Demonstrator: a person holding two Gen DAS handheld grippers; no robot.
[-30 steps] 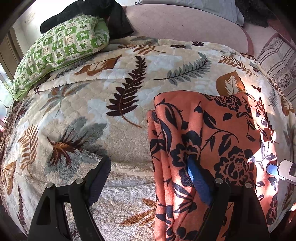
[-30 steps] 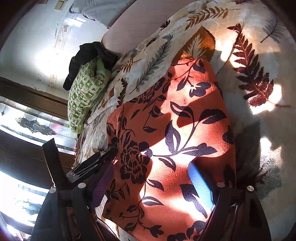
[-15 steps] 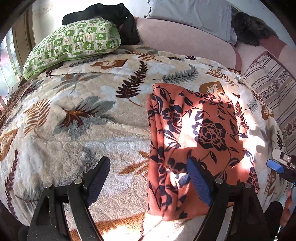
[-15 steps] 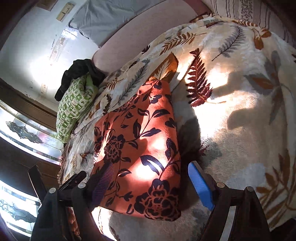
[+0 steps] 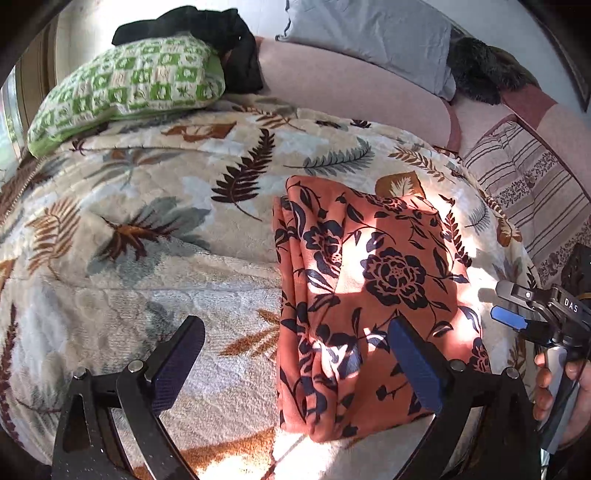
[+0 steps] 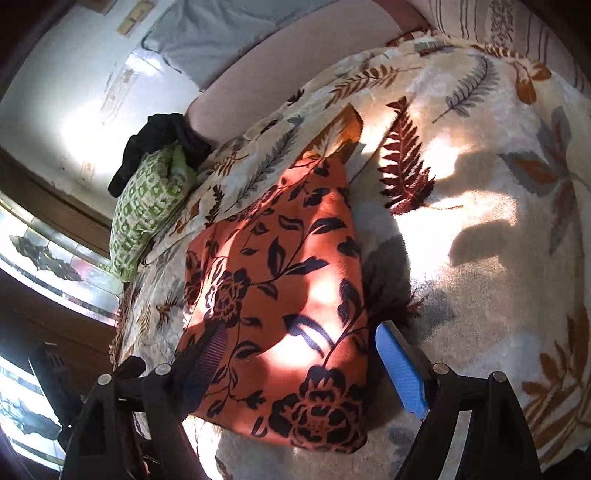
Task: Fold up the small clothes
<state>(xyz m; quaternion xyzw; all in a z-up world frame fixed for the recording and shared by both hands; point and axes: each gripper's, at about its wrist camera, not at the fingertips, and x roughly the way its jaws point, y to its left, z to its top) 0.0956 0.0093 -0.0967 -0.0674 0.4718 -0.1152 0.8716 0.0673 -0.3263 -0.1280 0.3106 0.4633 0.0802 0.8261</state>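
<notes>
A: Left wrist view. Where's the cloth?

B: Folded cloth, orange with dark flowers, lies flat on the leaf-print blanket. Layered fold edge runs down its left side. Sun patches across it.

A: Left gripper?

B: Left gripper spread wide, jaws just been opening. Nothing pinched; left pad over bare blanket, right pad in front of the cloth, whether touching I can't tell. Right gripper at the right edge, in a hand, beside the cloth.

A: Background?

B: Green pillow far left, black garment on it, grey pillow behind.

A: Right wrist view.

B: Same cloth on the blanket. Right gripper wide, holding nothing. Left finger in front of the cloth's near left edge; blue pad just off its right edge, over blanket. Green pillow and black garment beyond, window to the left.
</notes>
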